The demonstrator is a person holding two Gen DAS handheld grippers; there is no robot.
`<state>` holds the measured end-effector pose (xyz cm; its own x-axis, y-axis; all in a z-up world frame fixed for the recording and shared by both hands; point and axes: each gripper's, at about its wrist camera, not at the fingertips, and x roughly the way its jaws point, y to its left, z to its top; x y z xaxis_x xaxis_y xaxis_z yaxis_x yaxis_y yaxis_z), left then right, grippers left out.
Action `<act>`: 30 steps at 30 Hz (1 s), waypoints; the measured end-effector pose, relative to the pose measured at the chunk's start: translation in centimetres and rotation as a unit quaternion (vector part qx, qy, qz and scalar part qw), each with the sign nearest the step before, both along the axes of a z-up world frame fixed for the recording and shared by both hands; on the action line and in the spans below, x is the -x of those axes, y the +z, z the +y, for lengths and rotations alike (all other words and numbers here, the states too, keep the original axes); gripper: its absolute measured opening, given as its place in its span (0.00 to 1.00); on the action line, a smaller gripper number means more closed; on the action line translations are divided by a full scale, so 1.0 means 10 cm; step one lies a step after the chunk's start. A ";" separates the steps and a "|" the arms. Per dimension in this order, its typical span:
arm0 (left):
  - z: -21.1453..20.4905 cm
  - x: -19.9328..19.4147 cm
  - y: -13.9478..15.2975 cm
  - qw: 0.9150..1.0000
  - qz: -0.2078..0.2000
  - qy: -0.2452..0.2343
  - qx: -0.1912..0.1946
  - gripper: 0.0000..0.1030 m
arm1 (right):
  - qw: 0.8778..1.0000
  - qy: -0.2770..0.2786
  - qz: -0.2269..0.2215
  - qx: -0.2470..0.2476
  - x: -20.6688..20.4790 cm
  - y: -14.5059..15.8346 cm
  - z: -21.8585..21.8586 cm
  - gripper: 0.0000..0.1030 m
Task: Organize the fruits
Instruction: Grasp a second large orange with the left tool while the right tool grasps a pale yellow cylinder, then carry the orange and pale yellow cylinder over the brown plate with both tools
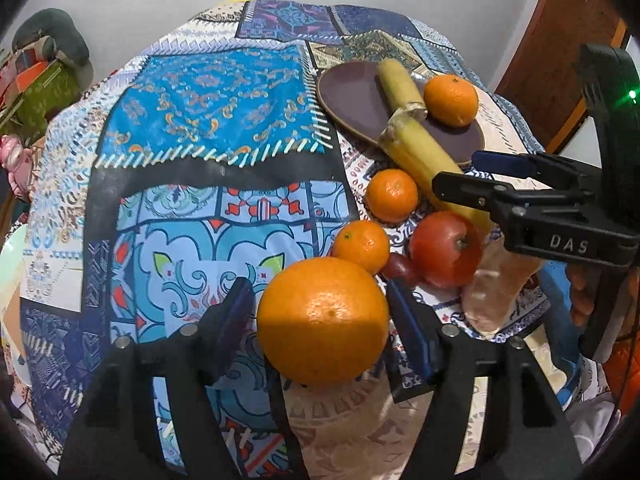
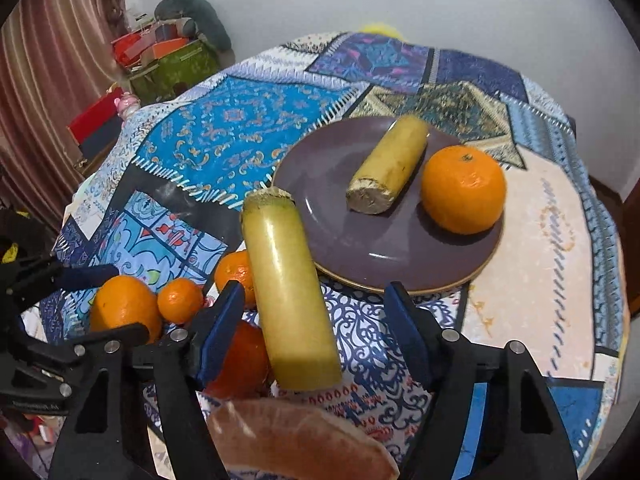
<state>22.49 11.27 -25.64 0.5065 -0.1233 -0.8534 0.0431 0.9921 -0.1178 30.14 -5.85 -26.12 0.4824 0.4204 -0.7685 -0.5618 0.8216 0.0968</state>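
Note:
A big orange (image 1: 322, 320) sits on the cloth between the fingers of my left gripper (image 1: 320, 316). The gripper is open, with a thin gap at its left pad. My right gripper (image 2: 316, 320) is open around a yellow-green cut stalk (image 2: 288, 292), with wide room on the stalk's right. The stalk's far end is at the rim of a purple plate (image 2: 360, 256). On the plate lie a second stalk piece (image 2: 388, 164) and a mandarin (image 2: 462, 188). Two small mandarins (image 1: 392, 194) and a red apple (image 1: 444, 252) lie between the grippers.
A patchwork cloth (image 1: 208, 96) covers the round table. A pinkish lumpy item (image 2: 300, 436) lies near the front edge beside the apple. Boxes and clutter (image 2: 168, 60) stand beyond the table's left side, and brown wood (image 1: 560, 40) is at the far right.

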 end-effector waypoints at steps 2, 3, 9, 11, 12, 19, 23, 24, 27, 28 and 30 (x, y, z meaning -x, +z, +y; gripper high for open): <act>0.01 -0.01 -0.05 1.000 0.007 0.002 0.007 0.68 | 1.000 0.002 0.007 -0.004 -0.01 -0.03 0.02 0.64; 0.01 -0.01 -0.07 1.000 0.009 0.001 0.007 0.68 | 1.000 0.004 0.009 -0.004 -0.02 -0.05 0.03 0.62; -0.02 -0.01 -0.11 1.000 0.008 -0.006 -0.002 0.68 | 1.000 0.014 -0.006 0.012 -0.01 -0.05 0.10 0.58; 0.00 0.00 -0.11 1.000 0.007 -0.004 0.006 0.67 | 1.000 0.018 -0.009 0.019 -0.01 -0.05 0.12 0.58; 0.01 0.00 -0.11 1.000 0.006 -0.004 0.012 0.64 | 0.999 0.022 -0.010 0.023 -0.01 -0.05 0.12 0.55; 0.06 0.03 -0.09 1.000 0.004 0.003 0.022 0.63 | 0.999 0.032 0.015 0.005 0.00 -0.09 0.09 0.36; 0.11 0.07 -0.08 1.000 0.002 0.010 0.026 0.63 | 0.999 0.032 0.011 0.023 0.04 -0.08 0.12 0.37; 0.12 0.08 -0.08 1.000 0.001 0.010 0.028 0.63 | 0.999 0.032 0.020 0.021 0.01 -0.08 0.12 0.37; 0.12 0.09 -0.09 0.999 -0.002 0.013 0.030 0.63 | 0.999 0.022 0.040 0.018 -0.06 -0.10 0.16 0.37; 0.12 0.08 -0.08 0.999 -0.002 0.015 0.032 0.63 | 0.999 0.022 0.039 0.019 -0.06 -0.11 0.17 0.38; 0.13 0.08 -0.07 0.999 0.000 0.016 0.040 0.63 | 0.999 0.018 0.030 0.022 -0.03 -0.11 0.19 0.37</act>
